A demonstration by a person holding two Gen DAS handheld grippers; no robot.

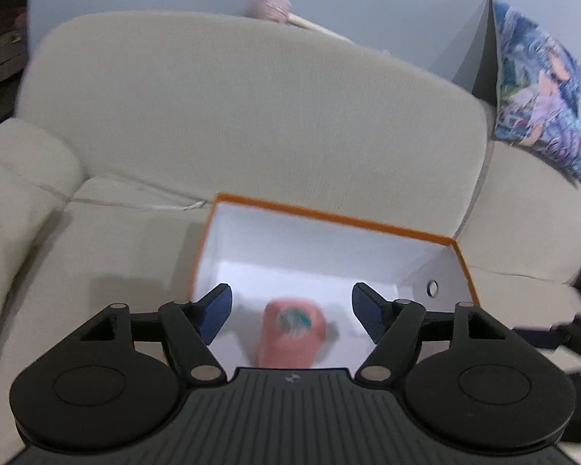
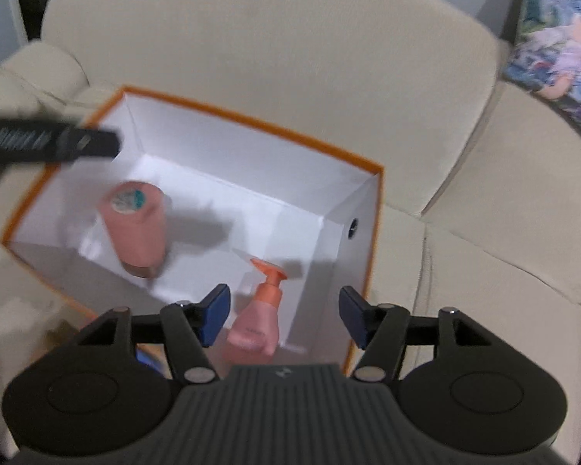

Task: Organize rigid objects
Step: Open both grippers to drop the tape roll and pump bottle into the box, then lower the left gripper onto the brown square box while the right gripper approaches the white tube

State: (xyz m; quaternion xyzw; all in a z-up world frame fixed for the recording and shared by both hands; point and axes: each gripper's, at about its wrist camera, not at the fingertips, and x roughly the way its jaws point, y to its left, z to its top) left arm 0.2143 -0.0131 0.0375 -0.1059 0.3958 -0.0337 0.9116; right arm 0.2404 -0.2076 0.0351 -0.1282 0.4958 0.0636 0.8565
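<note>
- Pointing steeply down, the right gripper [image 2: 284,317] hangs over the near right corner of the box [image 2: 375,232], its blue pads spread apart with nothing pressed between them.
- Directly below that gap, a pink pump bottle [image 2: 257,327] stands on the white floor of the box, its orange nozzle aimed away from the tool and to the left; the pads are clear of it on both sides.
- Ahead and to the left of the right gripper, a pink cylinder [image 2: 137,228] with a round teal-and-white label on its end lies tilted inside the box.
- Spread wide as well, the left gripper [image 1: 291,312] holds nothing; the same cylinder [image 1: 292,333] sits blurred below and between its fingers, untouched.
- Beyond both tools, the orange rim and white walls of the box rest on a beige sofa [image 1: 251,116].
- Farther off to the right, a patterned cushion [image 1: 542,89] leans against the sofa back.
</note>
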